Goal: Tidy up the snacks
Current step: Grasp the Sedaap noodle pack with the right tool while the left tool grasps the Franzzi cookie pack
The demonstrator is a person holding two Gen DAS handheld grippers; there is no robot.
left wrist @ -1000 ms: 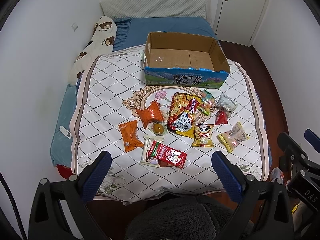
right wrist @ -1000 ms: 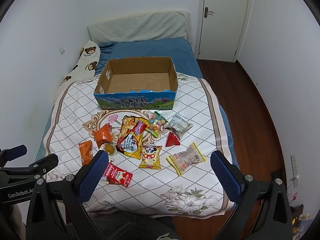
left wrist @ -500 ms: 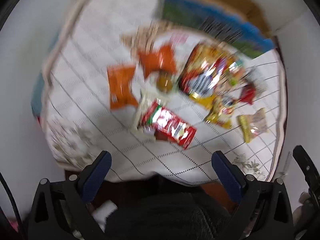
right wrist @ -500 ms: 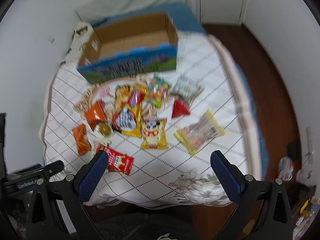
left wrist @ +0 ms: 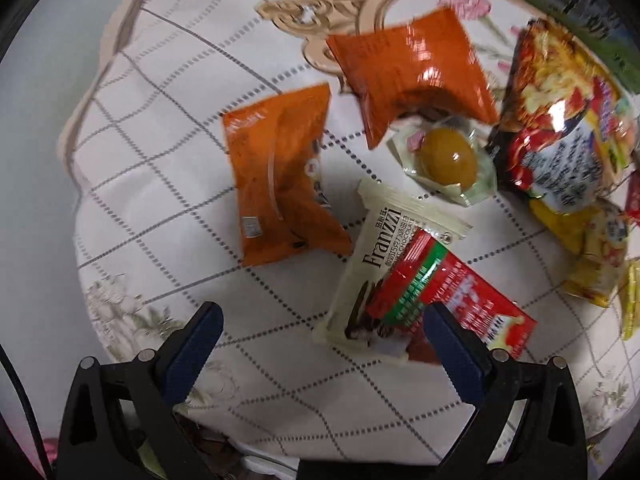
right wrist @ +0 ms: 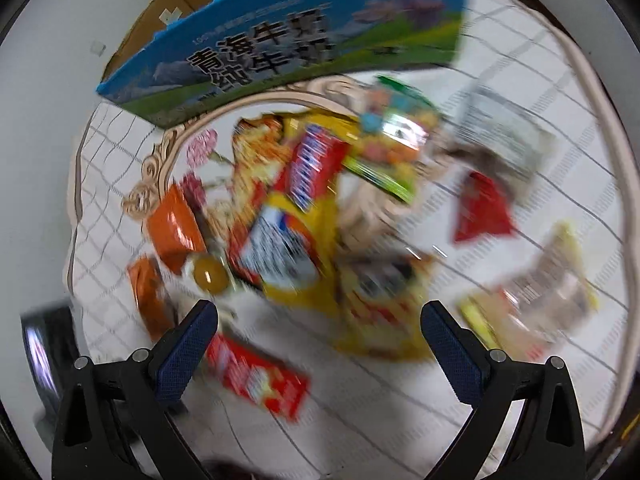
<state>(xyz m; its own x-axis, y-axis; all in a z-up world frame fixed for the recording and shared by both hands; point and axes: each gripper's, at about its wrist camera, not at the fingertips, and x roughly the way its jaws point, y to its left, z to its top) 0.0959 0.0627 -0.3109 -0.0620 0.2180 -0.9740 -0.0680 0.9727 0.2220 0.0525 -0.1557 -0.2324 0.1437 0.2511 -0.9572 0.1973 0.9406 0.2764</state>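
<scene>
The left gripper (left wrist: 320,336) hovers over the quilt (left wrist: 168,176), jaws wide apart and empty. Nearest to it, a red packet (left wrist: 448,304) lies across a cream biscuit packet (left wrist: 376,264). Beyond are two orange packets (left wrist: 276,184) (left wrist: 412,72), a wrapped egg (left wrist: 448,158) and a large noodle bag (left wrist: 560,120).

The right gripper (right wrist: 320,340) is likewise spread apart, holding nothing. Its view is blurred. The snacks lie scattered between it and the cardboard box (right wrist: 288,44), farthest away.
</scene>
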